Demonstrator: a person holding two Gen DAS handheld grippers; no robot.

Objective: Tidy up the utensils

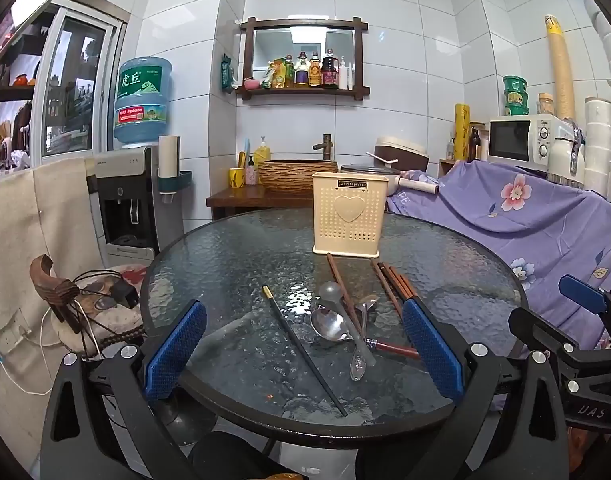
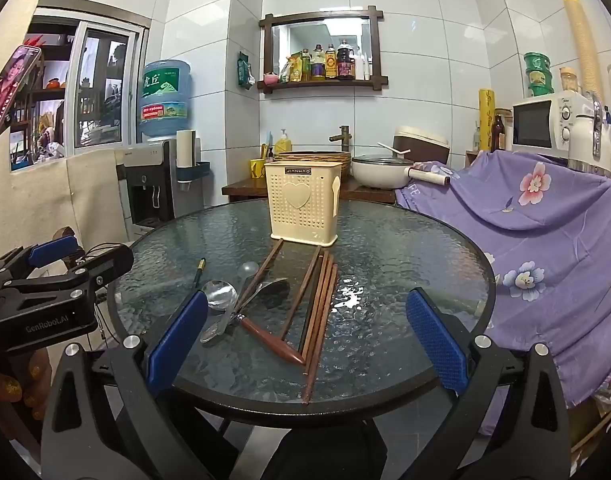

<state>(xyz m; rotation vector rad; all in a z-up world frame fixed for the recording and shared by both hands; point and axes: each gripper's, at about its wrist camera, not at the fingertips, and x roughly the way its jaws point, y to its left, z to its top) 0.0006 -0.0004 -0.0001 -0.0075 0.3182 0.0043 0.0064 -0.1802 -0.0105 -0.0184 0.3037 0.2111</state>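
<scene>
While both grippers hang over the near edge of the round glass table (image 1: 233,248), the utensils lie loose on the glass in front of them. The left gripper (image 1: 303,344) has its blue pads wide apart and holds nothing; the right gripper (image 2: 305,340) is spread just as wide and is also empty. A cream utensil holder (image 1: 348,216) with a heart on its perforated front stands upright at the far side of the table. Just before it, several brown wooden chopsticks (image 2: 319,300) lie side by side, pointing toward the holder, and one more brown chopstick (image 2: 261,270) lies apart to their left, crossing the spoons. A metal spoon (image 1: 325,322), a translucent plastic spoon (image 1: 333,292) and a spoon with a brown wooden handle (image 2: 271,338) lie together in a small heap. One black chopstick with a gold tip (image 1: 301,346) lies alone on the left, diagonal on the glass. A purple flowered cloth (image 2: 545,224) covers the furniture at the right of the table.
</scene>
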